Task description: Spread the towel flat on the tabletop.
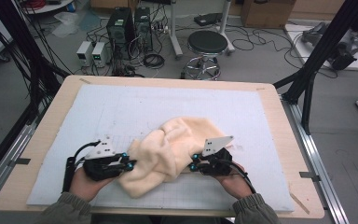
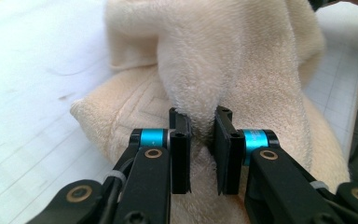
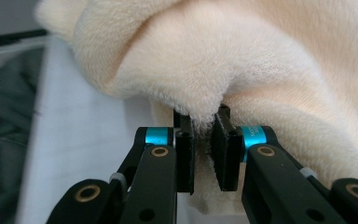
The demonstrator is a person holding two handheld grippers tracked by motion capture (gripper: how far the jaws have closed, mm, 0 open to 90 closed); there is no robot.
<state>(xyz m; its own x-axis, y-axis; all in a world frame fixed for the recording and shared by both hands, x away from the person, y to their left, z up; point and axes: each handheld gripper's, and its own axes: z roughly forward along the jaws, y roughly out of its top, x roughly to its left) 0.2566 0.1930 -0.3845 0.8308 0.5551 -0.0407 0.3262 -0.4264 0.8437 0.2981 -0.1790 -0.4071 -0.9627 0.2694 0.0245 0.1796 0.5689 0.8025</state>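
Now both claws pinch the cream towel (image 1: 168, 151) bunched on the white surface (image 1: 121, 107): left claw (image 2: 200, 135) and right claw (image 3: 204, 135) each nip one thin fold. Lift unevenly and you risk a fold slipping free.

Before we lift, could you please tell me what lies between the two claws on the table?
In the high view, the crumpled cream towel spans the stretch between the left claw and the right claw; each pinches a fold.

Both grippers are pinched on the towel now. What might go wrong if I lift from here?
The left gripper and right gripper each hold only a thin pinched fold of the cream towel, so it may slip out. The towel lies bunched and overlapped on the white mat, so lifting may raise a crumpled wad rather than open it.
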